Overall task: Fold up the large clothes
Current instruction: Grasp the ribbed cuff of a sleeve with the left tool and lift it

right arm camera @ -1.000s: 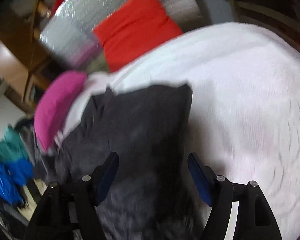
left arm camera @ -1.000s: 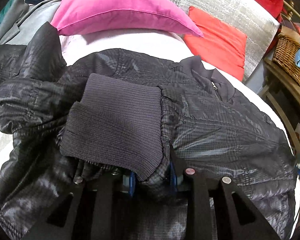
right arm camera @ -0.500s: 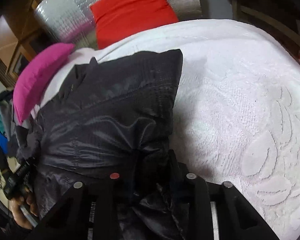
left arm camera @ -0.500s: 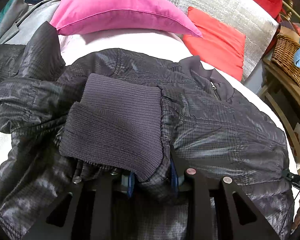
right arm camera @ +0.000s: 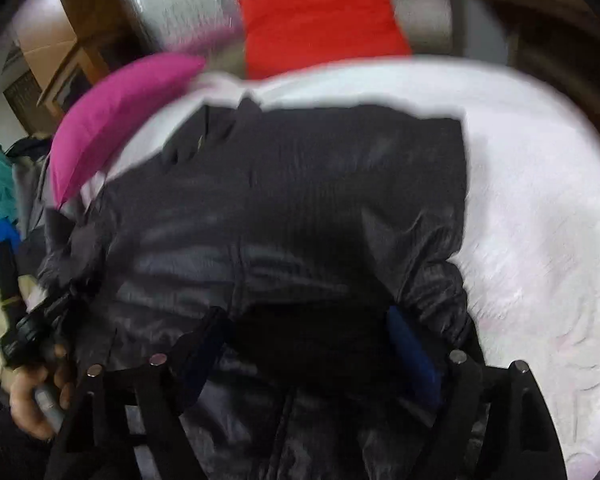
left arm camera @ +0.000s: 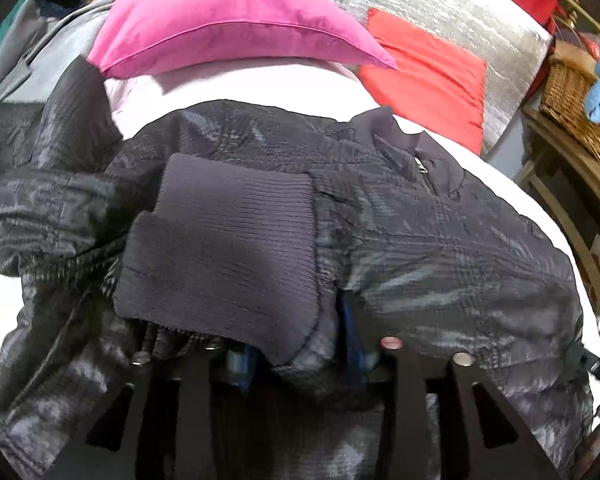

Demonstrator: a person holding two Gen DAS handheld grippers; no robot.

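Dark quilted jacket (left arm camera: 440,248) lay spread on the white bedspread (right arm camera: 540,208), filling the middle and lower part of both wrist views. In the left wrist view its ribbed knit cuff (left arm camera: 228,248) sat folded over the body at centre, directly above the left gripper (left arm camera: 300,356) at bottom centre — jacket fabric bunched between the two blue pads. Left jaws had just been opening, now partly apart; cloth sat in the gap, but whether the pads pressed it could not be told from the blur. In the right wrist view the jacket ran from centre down to the bottom edge, its hem lying between the fingers of the right gripper (right arm camera: 312,344). Right jaws had just been opening and stood wide, blue pad (right arm camera: 412,352) at lower right clear of the fabric — cloth between the fingers, not pinched. A hand (right arm camera: 36,392) gripping the other tool's handle showed at lower left. Pink pillow (left arm camera: 236,20) at the top, red cushion (left arm camera: 428,76) upper right against a silver quilted panel (left arm camera: 440,4); wicker basket (left arm camera: 580,96) at the far right edge. No readable writing or labels; frames motion-blurred.
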